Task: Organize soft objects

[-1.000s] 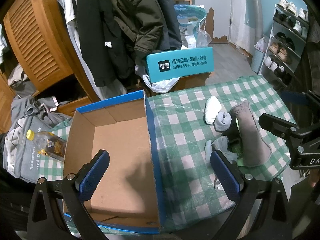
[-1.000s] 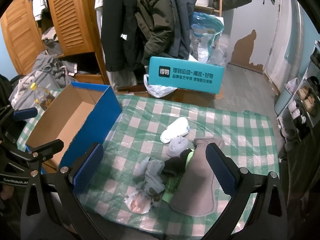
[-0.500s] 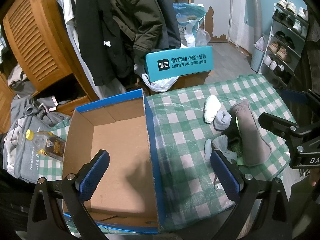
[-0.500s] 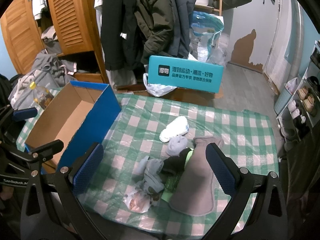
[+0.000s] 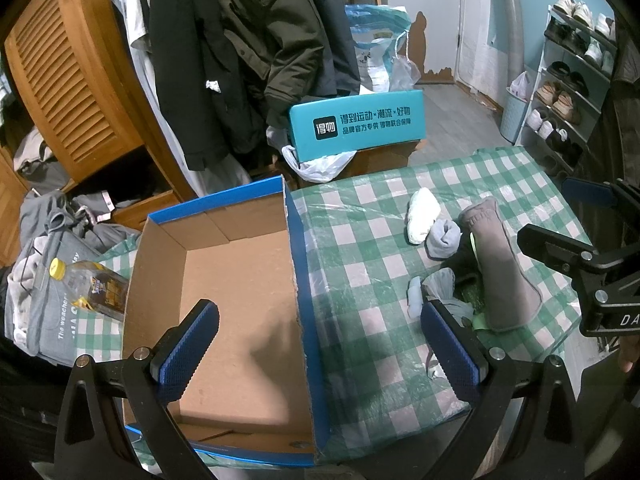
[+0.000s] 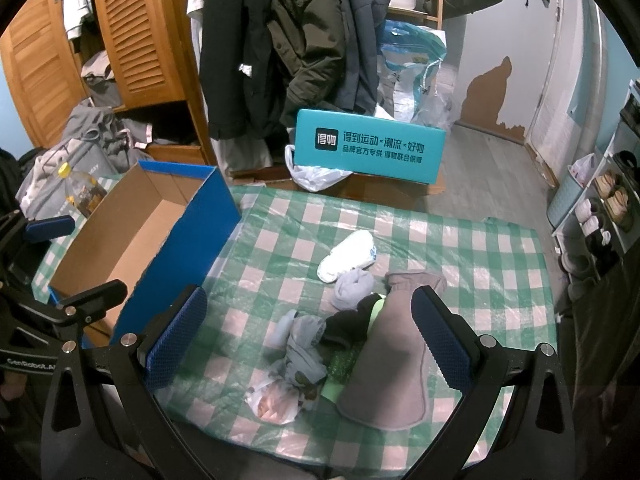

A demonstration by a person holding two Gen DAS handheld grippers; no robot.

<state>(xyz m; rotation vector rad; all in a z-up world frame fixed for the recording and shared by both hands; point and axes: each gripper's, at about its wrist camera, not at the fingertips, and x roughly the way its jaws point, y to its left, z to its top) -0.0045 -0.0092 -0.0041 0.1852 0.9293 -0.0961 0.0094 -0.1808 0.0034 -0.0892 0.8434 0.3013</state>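
Observation:
A pile of soft items lies on the green checked tablecloth: a white sock, a rolled grey sock, a long taupe sock, a black item, crumpled grey socks. The same pile shows in the left wrist view, with the taupe sock and white sock. An empty blue cardboard box stands left of the pile. My left gripper is open above the box's right wall. My right gripper is open above the pile, touching nothing.
A teal box sits behind the table on a brown carton. Coats hang behind. A plastic bottle lies left of the blue box. A shoe rack stands at the right. A wooden louvred wardrobe stands at the left.
Both views have shifted only slightly; the grippers stay open and the socks and box have not moved.

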